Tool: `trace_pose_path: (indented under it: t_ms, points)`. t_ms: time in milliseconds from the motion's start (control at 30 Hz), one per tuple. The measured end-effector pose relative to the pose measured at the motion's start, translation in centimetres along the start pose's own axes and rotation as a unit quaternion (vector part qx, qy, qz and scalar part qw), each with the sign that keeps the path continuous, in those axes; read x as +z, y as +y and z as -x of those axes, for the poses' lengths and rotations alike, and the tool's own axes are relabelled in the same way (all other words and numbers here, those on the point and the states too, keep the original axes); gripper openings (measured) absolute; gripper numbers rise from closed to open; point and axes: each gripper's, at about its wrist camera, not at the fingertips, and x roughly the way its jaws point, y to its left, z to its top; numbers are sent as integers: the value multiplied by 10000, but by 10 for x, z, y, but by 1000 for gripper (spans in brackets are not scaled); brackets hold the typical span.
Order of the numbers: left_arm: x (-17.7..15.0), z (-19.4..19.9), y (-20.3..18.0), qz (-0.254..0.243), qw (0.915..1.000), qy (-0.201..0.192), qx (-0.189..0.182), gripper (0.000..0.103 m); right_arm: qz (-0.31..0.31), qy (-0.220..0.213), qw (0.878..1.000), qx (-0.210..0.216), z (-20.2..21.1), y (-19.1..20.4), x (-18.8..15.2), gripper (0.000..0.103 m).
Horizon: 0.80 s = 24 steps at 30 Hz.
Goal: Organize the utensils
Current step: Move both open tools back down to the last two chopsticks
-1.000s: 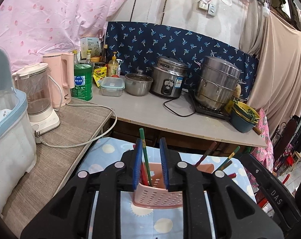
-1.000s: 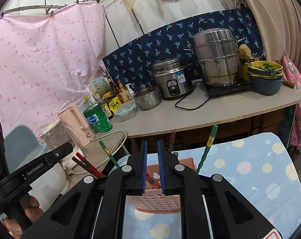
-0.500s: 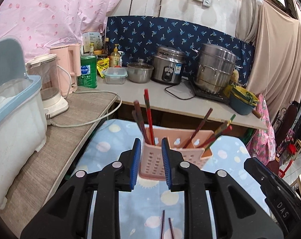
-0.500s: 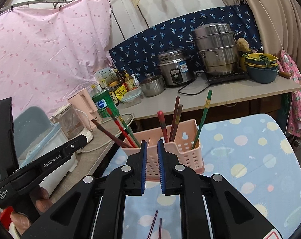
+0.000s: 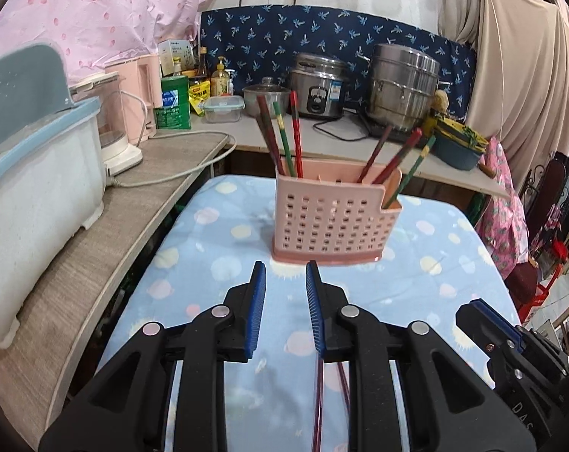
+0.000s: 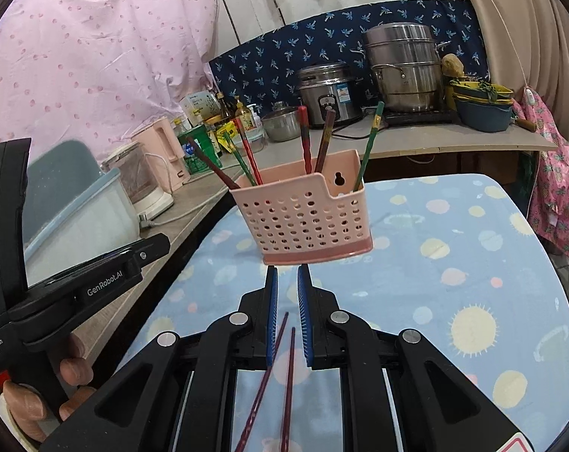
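Note:
A pink perforated utensil basket (image 5: 333,222) stands on the blue dotted tablecloth (image 5: 454,263); it also shows in the right wrist view (image 6: 303,218). Several red, green and brown chopsticks (image 5: 295,132) stand in it, also seen from the right (image 6: 369,143). Two dark red chopsticks (image 6: 284,376) lie flat on the cloth under my right gripper, partly visible in the left view (image 5: 318,406). My left gripper (image 5: 282,269) is open and empty, just in front of the basket. My right gripper (image 6: 286,273) is narrowly open and empty, close to the basket's base.
A white and blue plastic bin (image 5: 32,173) sits on the wooden side shelf at left, with a blender (image 5: 111,128) and pink kettle behind. A counter at the back holds a rice cooker (image 5: 318,86), steamer pot (image 5: 403,90) and bowls (image 5: 458,143).
Both grippers have pulled back and dropped from the basket, which now stands further ahead. The two chopsticks on the cloth have come into view. The left jaws have opened wider.

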Motion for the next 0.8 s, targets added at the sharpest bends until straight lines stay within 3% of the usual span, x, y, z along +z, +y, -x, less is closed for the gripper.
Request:
trace_pose_path:
  t_ms: [133,800]
  points:
    - [-27,-1,-1,-116,9998,132,121,28,-34,167,9998,-60,5,-3,-24,13]
    - [-129,-2,4,-17,9946,1042,-1,28,28,1075,9941,-129,15,-3,-129,13]
